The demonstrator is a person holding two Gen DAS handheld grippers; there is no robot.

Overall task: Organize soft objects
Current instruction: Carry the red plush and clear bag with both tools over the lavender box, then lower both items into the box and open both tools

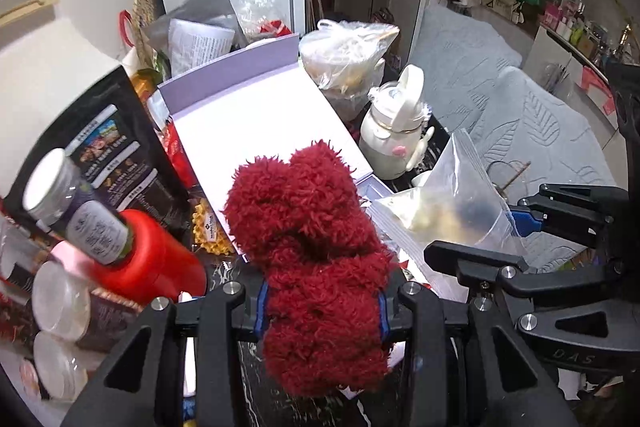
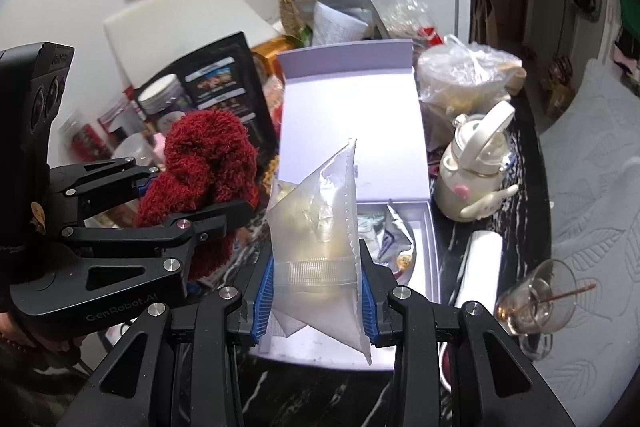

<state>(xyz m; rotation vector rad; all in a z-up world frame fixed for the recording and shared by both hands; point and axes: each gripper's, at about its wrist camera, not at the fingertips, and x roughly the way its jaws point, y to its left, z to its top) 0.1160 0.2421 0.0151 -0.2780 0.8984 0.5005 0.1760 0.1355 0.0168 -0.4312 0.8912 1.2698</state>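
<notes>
My left gripper (image 1: 322, 311) is shut on a fluffy red sock (image 1: 316, 251), held above the dark marble table beside the open lavender box (image 1: 256, 115). The sock also shows in the right wrist view (image 2: 208, 163), with the left gripper (image 2: 188, 203) around it. My right gripper (image 2: 318, 295) is shut on a clear zip bag (image 2: 320, 227) with pale contents, held over the box's base (image 2: 424, 251). The bag also shows in the left wrist view (image 1: 452, 203), with the right gripper (image 1: 532, 227) behind it.
A black snack pouch (image 1: 100, 143), jars and a red bottle (image 1: 152, 259) crowd the left. A white kettle-shaped jar (image 2: 476, 171) and plastic bags (image 2: 464, 71) stand right of the box. A glass (image 2: 536, 303) sits near the table's edge. Foil packets (image 2: 392, 231) lie in the box base.
</notes>
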